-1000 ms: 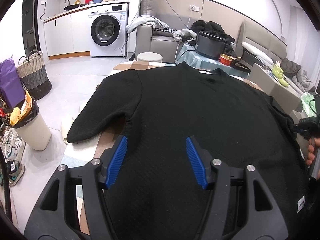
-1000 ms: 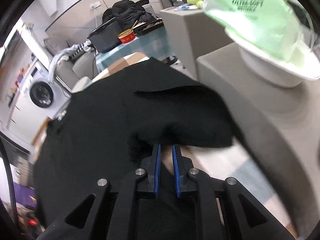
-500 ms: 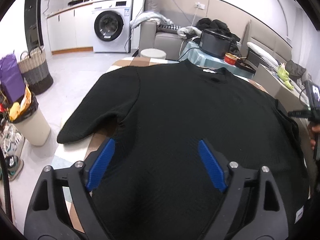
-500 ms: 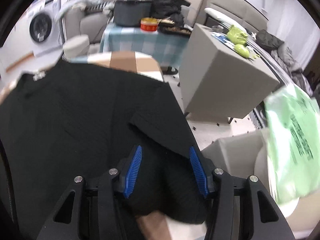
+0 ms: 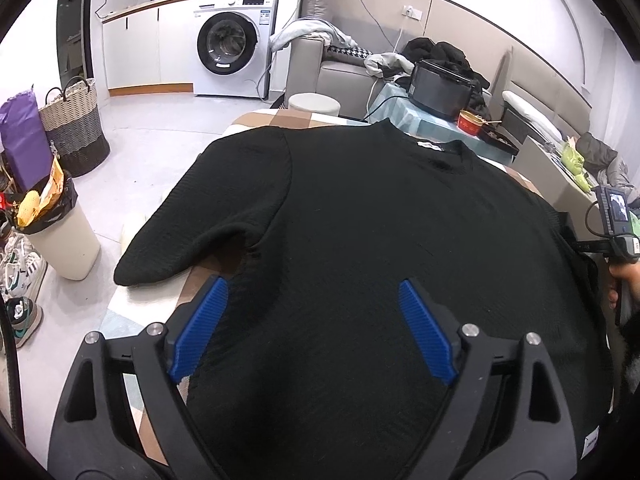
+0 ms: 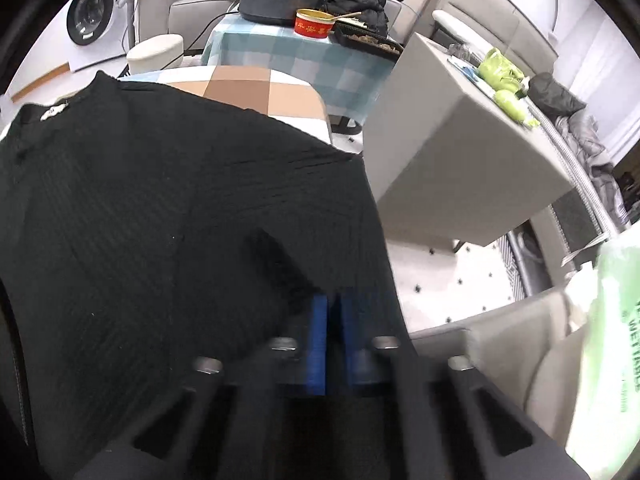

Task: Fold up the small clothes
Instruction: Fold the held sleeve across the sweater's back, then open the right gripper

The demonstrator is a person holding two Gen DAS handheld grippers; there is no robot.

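I have a black sweater (image 5: 380, 240) spread flat on the checked table (image 5: 256, 120), neck toward the far end, and 1 sleeve (image 5: 200, 236) lies out past the table's edge on that side. My left tongs (image 5: 312, 320) hover over the lower body of the sweater with the 2 blue pads (image 5: 426, 336) spread wide and nothing between them. My right tongs (image 6: 334, 320) are pressed together at the sweater's other edge, near a folded-in sleeve (image 6: 280, 264); that view is blurred, so I cannot tell whether any cloth is pinched between the pads.
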